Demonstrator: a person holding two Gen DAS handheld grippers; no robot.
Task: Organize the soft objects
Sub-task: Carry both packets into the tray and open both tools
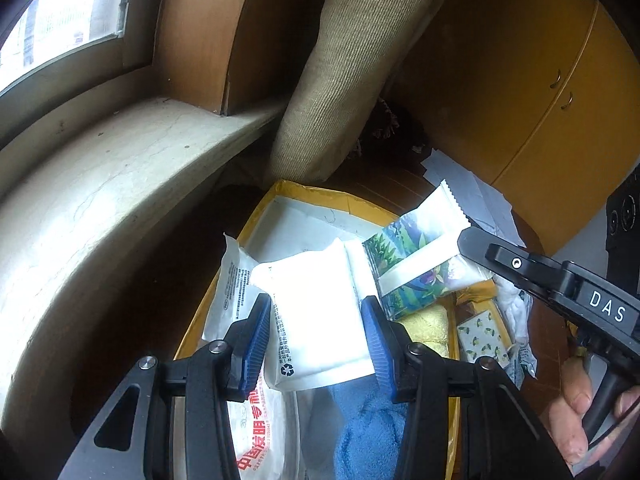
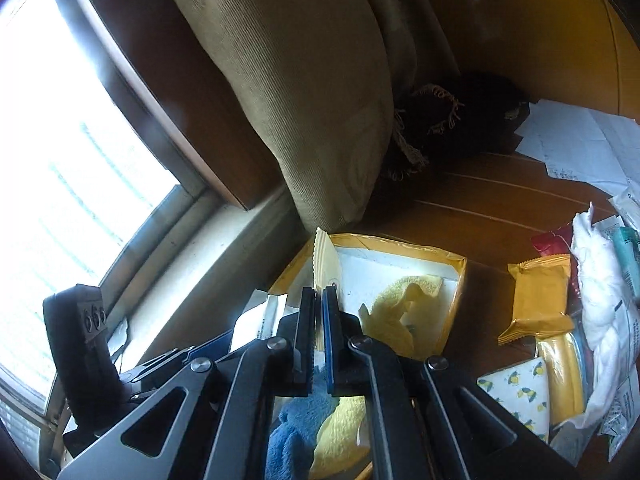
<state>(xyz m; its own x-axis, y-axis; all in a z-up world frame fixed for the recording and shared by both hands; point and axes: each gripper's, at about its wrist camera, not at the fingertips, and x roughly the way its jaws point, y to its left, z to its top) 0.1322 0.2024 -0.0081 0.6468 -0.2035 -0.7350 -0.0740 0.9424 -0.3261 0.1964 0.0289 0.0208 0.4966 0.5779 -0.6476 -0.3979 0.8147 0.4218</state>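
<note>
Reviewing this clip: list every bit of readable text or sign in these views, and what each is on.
"DAS": white letters on the right gripper body.
"中国移明专" (uncertain): red characters on a white bag.
Recycling symbol: on the white packet in the left gripper; its fine print is unreadable.

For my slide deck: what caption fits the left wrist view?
Left hand-held gripper holds a white packet over a yellow box of cloths.

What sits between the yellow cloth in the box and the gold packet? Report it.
In the right wrist view, only the box's side wall and a strip of bare wooden table separate the yellow cloth from the gold packet.
</note>
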